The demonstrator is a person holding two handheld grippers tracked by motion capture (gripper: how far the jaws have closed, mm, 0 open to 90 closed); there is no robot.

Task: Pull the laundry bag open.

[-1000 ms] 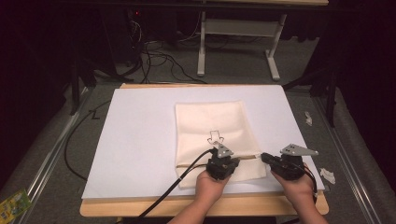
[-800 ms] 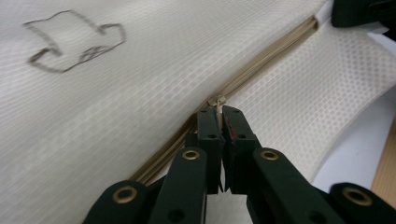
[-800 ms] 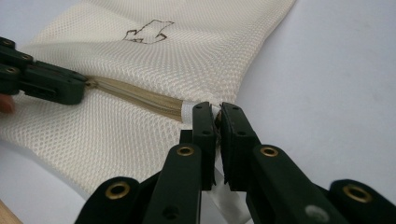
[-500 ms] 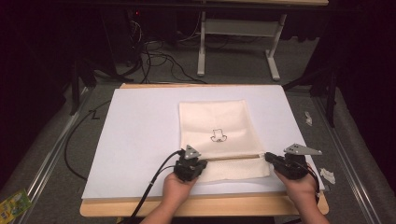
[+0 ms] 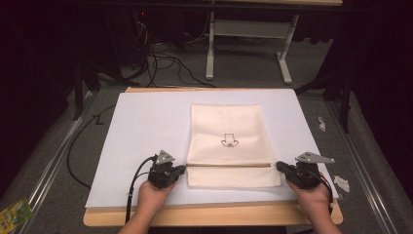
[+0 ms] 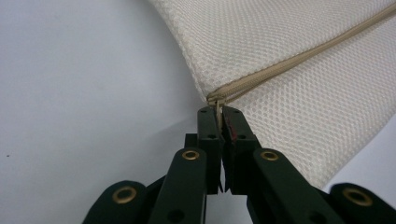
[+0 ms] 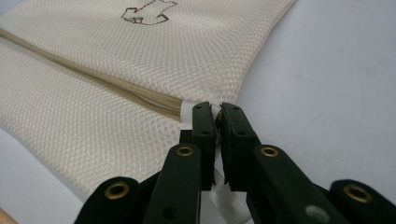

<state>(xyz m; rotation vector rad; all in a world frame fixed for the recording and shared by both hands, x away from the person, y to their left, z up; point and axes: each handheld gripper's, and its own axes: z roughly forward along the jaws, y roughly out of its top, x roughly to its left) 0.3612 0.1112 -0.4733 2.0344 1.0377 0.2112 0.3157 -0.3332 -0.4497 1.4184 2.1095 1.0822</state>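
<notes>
— White mat, dark room: where's the bag?

— Flat mid-mat, zipper running between your grippers. Your left gripper is clenched on the pull at the left end; your right gripper pinches the right-end tab.

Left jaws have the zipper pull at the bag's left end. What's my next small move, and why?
Probably open the left gripper and let go of the zipper pull: it sits at the zipper's left end on the mesh bag, while the right gripper pinches the opposite end.
</notes>
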